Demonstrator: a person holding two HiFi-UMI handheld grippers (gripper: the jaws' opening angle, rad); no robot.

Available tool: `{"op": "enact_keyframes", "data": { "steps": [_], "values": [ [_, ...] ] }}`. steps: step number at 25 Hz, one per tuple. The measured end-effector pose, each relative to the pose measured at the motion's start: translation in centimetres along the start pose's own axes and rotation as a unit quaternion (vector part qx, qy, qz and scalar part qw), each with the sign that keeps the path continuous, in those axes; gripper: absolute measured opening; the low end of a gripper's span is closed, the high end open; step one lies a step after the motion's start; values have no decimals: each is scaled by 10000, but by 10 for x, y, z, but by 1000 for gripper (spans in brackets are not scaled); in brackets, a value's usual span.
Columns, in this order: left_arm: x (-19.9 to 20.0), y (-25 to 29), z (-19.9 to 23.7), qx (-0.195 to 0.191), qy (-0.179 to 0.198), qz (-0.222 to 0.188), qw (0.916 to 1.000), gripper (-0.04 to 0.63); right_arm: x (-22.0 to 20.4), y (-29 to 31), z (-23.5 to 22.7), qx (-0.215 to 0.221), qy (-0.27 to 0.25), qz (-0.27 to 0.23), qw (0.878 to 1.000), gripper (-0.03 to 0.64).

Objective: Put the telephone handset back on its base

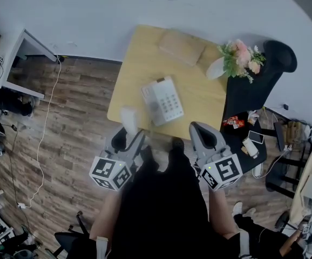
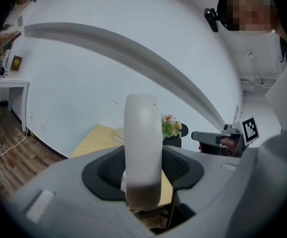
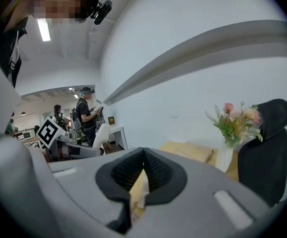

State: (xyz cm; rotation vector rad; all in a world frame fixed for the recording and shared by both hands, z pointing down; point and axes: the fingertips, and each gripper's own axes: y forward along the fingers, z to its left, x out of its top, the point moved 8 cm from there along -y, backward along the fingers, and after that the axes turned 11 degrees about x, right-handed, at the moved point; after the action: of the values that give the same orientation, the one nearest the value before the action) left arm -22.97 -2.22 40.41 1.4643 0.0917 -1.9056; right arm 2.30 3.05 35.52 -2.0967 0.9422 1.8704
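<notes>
Left hand-held gripper (image 1: 127, 138) clamps the handset (image 2: 142, 148), its long axis upright; the base (image 1: 162, 100) lies on the table (image 1: 140, 53) just ahead-right. Right hand-held gripper (image 1: 201, 133) closed, empty

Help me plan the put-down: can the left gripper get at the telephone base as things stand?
Probably yes. The left gripper, shut on the handset, hangs at the table's near edge; the telephone base lies just ahead, nothing between them.

Head view steeply down over the table (image 1: 140, 63); both gripper views low, level, sharing flowers (image 2: 171, 127) and wall (image 2: 74, 83).
</notes>
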Motion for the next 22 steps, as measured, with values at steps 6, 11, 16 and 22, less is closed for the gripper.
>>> {"op": "enact_keyframes", "data": {
  "steps": [6,11,16,22],
  "values": [
    [0,10,-23,351,-124,-56,9993,222,8,-5,-32,399,-80,29,9992,2],
    [3,26,-48,531,-385,-95,9978,222,17,-8,-67,726,-159,62,9972,2],
    [-2,40,-73,852,-636,-103,9943,222,21,-7,-98,1163,-200,53,9930,2],
    [-16,44,-97,1319,-848,-66,9876,222,18,-4,-117,1749,-215,140,9843,3]
  ]
}}
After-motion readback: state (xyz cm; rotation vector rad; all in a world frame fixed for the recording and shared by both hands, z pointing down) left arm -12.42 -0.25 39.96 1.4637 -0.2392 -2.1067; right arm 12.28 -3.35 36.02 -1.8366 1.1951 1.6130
